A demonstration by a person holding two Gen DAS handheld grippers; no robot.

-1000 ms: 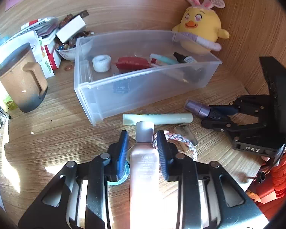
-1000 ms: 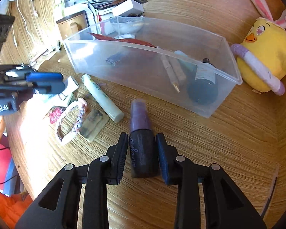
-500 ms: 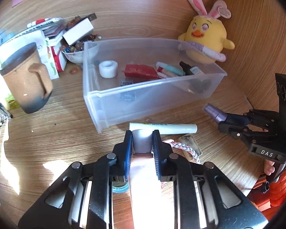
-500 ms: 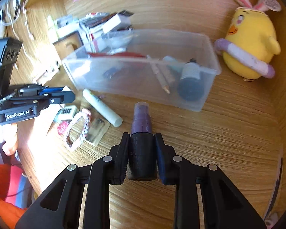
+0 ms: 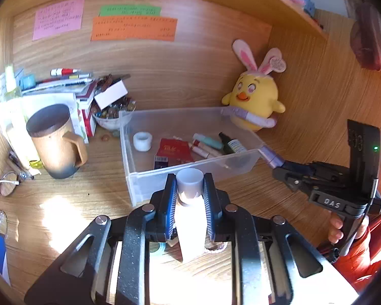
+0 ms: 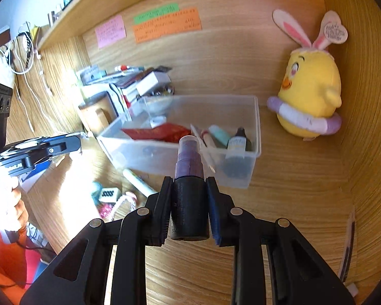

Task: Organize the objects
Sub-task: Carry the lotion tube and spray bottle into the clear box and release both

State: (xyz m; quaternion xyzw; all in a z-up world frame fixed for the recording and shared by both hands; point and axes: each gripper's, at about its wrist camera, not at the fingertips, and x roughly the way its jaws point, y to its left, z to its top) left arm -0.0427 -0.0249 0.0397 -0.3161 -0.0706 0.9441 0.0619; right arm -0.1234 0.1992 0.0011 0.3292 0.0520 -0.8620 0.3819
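Observation:
My left gripper [image 5: 189, 185] is shut on a pale pink tube with a grey cap [image 5: 189, 181], held above the desk in front of the clear plastic bin [image 5: 139, 178]. In the right wrist view my right gripper [image 6: 189, 190] is shut on a dark bottle with a purple top [image 6: 189, 175], also lifted, its top near the bin's [image 6: 256, 127] front wall. The bin holds a white roll [image 5: 142, 141], a red packet [image 5: 174, 148], tubes and a small dropper bottle [image 5: 232, 145]. The right gripper [image 5: 279, 164] and its purple bottle [image 5: 269, 153] show at the bin's right corner in the left wrist view.
A yellow plush chick [image 5: 254, 101] sits behind the bin at the right. A brown mug [image 5: 54, 142], stacked boxes and a bowl of beads [image 5: 111, 117] crowd the left back. A pale green tube [image 6: 139, 181], a braided band [image 6: 125, 200] and small items lie on the desk before the bin.
Both grippers closed on their items and lifted them off the desk toward the bin: the left one took the pink tube, the right one the purple-topped bottle.

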